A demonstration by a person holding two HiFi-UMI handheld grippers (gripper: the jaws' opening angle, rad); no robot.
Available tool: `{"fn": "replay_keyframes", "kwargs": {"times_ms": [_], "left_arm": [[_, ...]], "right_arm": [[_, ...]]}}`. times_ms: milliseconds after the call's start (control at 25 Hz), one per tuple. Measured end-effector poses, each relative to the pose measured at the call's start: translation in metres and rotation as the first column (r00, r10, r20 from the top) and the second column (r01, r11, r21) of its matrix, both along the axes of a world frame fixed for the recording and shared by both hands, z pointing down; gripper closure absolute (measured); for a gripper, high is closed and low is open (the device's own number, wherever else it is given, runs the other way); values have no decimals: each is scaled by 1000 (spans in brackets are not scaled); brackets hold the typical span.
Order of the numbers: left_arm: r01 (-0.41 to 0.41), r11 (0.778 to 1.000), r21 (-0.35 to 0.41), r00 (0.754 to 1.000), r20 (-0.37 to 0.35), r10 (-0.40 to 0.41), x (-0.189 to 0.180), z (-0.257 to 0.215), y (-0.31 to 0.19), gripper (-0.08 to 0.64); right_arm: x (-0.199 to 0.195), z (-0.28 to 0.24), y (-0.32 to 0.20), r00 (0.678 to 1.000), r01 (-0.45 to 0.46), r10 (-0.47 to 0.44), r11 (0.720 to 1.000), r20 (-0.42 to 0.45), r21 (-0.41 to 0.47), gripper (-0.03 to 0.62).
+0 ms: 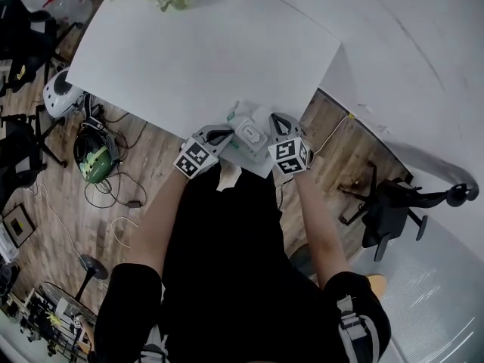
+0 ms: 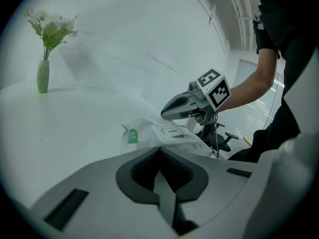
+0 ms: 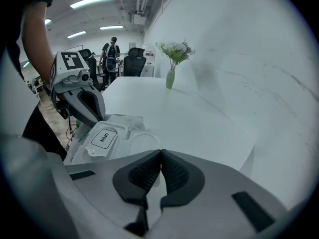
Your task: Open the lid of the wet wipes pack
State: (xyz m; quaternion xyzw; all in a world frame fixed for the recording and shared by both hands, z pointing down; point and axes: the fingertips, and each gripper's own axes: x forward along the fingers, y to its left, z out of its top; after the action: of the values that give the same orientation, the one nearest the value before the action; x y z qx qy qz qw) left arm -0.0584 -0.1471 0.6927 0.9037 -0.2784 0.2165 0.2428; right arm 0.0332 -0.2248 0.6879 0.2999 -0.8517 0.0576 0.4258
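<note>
Flanking one wipes pack (image 1: 248, 133), two tongs (image 1: 225, 132) (image 1: 278, 119)

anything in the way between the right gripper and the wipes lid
Nothing visible does. The right gripper, jaws together, has its tips right at the white plastic lid marked OPEN on the white wet wipes pack. The left gripper sits at the lid's far side, not in between.
</note>
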Motion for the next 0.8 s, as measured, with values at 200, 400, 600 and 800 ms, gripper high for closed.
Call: {"fn": "replay_keyframes", "kwargs": {"times_ms": [200, 400, 600, 800], "left_arm": [[10, 1000, -7, 1000, -6, -10, 3, -2, 3, 537], [43, 999, -28, 999, -18, -43, 3, -4, 4, 537], [92, 993, -75, 994, -48, -96, 1, -7, 7, 537], [108, 992, -61, 994, -17, -109, -2, -14, 13, 537]], "right_arm": [[8, -9, 4, 1000, -23, 23, 1000, 9, 12, 574], [16, -19, 12, 998, -60, 60, 998, 19, 26, 574], [21, -29, 30, 995, -88, 87, 996, 41, 29, 575], [26, -35, 51, 993, -113, 112, 993, 43, 27, 575]]}}
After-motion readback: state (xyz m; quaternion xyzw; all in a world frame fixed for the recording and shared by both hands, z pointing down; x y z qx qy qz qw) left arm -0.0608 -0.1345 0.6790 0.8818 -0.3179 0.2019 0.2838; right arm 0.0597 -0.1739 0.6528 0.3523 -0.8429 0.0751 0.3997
